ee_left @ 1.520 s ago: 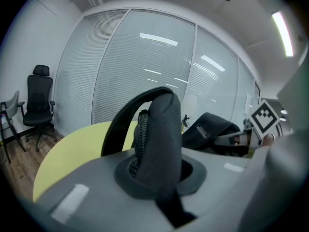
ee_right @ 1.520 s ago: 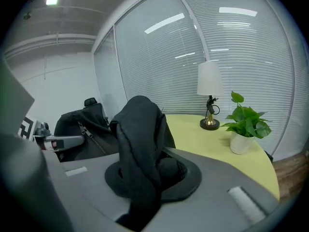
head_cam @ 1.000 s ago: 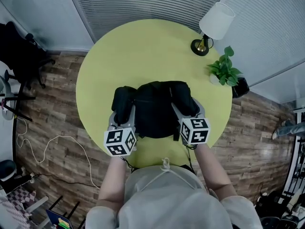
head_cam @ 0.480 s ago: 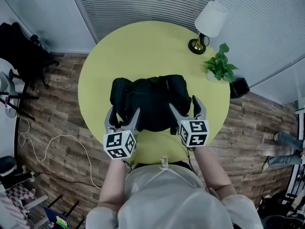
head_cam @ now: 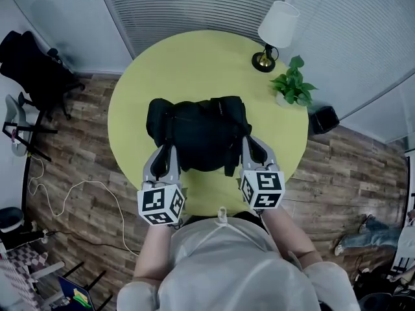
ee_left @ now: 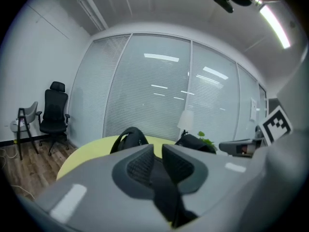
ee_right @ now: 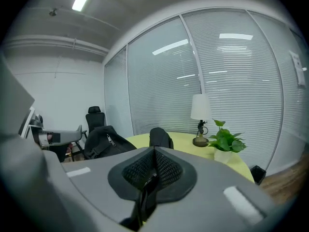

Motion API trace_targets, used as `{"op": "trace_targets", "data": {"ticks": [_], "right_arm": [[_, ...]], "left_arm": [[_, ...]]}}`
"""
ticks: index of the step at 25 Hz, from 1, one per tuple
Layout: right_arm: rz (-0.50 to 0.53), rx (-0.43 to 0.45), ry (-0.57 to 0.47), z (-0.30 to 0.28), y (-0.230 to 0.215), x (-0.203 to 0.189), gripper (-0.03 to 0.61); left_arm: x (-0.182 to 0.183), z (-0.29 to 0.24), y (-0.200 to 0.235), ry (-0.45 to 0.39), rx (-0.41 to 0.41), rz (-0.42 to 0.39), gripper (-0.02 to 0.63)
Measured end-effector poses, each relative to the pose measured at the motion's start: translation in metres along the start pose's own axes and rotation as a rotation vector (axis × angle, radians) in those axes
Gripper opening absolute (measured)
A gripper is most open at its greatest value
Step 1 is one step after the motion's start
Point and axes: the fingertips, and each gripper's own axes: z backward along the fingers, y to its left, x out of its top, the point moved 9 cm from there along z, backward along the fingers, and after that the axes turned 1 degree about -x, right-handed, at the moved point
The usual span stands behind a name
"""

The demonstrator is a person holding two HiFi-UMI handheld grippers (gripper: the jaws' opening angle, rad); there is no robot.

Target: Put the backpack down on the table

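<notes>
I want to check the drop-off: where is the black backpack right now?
In the head view, the backpack lies on the yellow table, on its near half toward the person; the plant and lamp stand at the far right edge.

A round yellow-green worktop (head_cam: pixel 194 63) stands on a wood-plank floor (head_cam: pixel 78 167). Windows with closed blinds (head_cam: pixel 194 5) run behind it. A white-shaded lamp (head_cam: pixel 277 28) and a potted plant (head_cam: pixel 292 86) sit at its far right edge (near each other). A black office chair (head_cam: pixel 35 70) stands to its left.

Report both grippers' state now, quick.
Left gripper: just closed, pinching a black fabric backpack strap.
Right gripper: just closed, pinching another black strap.
</notes>
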Motion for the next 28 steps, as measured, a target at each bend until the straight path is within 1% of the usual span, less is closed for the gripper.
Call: {"op": "trace_targets", "data": {"ticks": [2,4,8,11,15,21,28], "right_arm": [[-0.007,0.027,-0.003,0.005,0.001,-0.001,-0.002],[-0.015,0.054,-0.018,0.010,0.003,0.000,-0.002],[-0.012,0.095,-0.070,0.019,0.008,0.007,-0.002],[0.004,0.089,-0.096,0.023,0.009,0.010,-0.003],[0.052,0.111,-0.083,0.023,0.020,0.013,-0.003],[0.043,0.131,-0.064,0.019,0.032,0.011,-0.003],[0.042,0.129,-0.056,0.019,0.036,0.011,-0.003]], "left_arm": [[0.001,0.005,-0.009,-0.007,-0.010,0.003,0.024],[0.001,0.008,-0.016,-0.007,-0.027,0.004,0.008],[0.003,0.011,-0.028,-0.013,-0.057,-0.018,0.006],[0.002,0.012,-0.032,0.005,-0.063,-0.042,0.006],[0.004,0.016,-0.029,0.012,-0.057,-0.050,0.006],[0.007,0.020,-0.026,-0.010,-0.067,-0.112,0.006],[0.010,0.021,-0.022,-0.036,-0.061,-0.113,0.006]]}}
